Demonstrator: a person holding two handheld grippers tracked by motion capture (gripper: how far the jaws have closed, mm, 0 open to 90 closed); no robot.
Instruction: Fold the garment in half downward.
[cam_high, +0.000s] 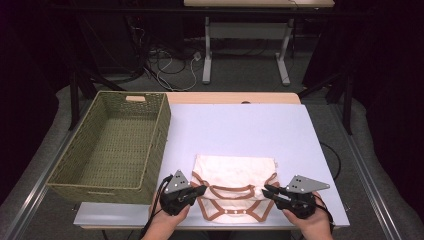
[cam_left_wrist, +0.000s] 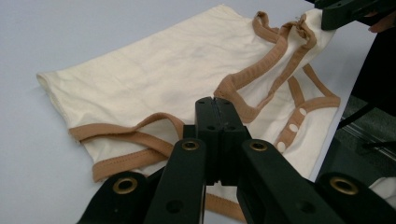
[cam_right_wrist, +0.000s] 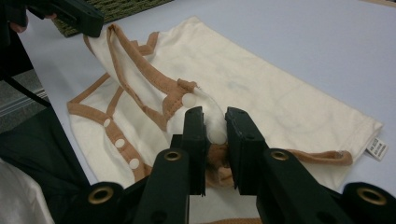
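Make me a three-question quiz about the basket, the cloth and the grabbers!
1. Where is the basket?
A. left of the garment
B. on the garment
C. right of the garment

2. What colour is the garment's trim?
A. blue
B. brown
C. green

3. What is the right gripper doing?
A. pinching the garment
B. hanging wide open
C. holding the basket

Answers: 1 A, it stands at the table's left. 2 B, brown bands edge the cream cloth. 3 A, cloth is bunched between its jaws.
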